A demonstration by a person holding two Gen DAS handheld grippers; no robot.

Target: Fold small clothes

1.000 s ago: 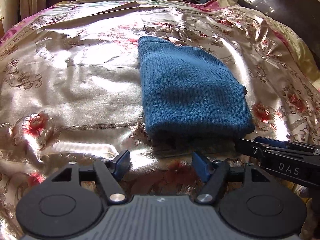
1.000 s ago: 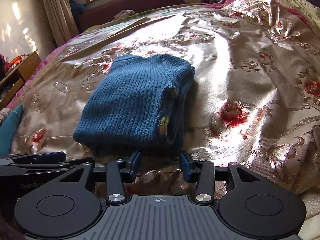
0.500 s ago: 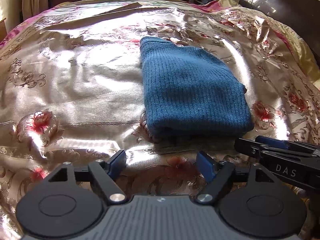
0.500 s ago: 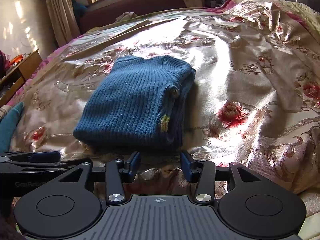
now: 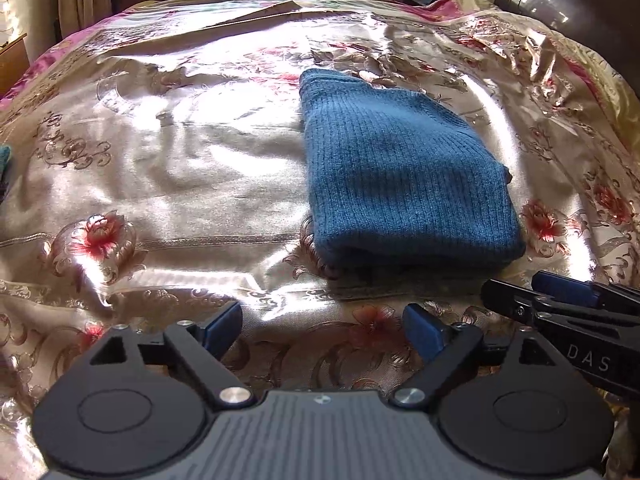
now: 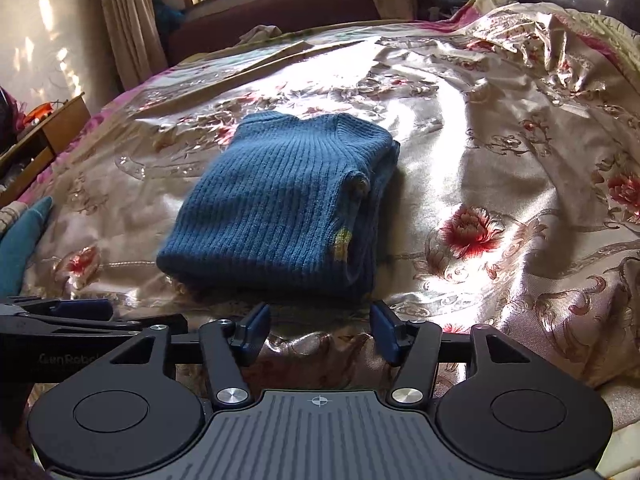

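Note:
A blue ribbed knit sweater (image 5: 404,184) lies folded into a compact rectangle on the floral satin bedspread (image 5: 168,184); it also shows in the right wrist view (image 6: 280,208), with a small yellow patch on its right edge. My left gripper (image 5: 322,330) is open and empty, hovering just short of the sweater's near left corner. My right gripper (image 6: 318,330) is open and empty, just short of the sweater's near edge. Each gripper shows in the other's view: the right one (image 5: 560,312) and the left one (image 6: 80,316).
The bedspread (image 6: 500,168) is wrinkled toward the far right. A teal cloth (image 6: 20,240) lies at the left edge of the bed. A wooden side table (image 6: 44,132) stands to the left. A dark headboard (image 5: 568,4) rises at the far right. Curtains and a window are beyond.
Both grippers have drawn back a little from the folded sweater and lifted slightly. The left jaws have opened wider. The sweater has not moved.

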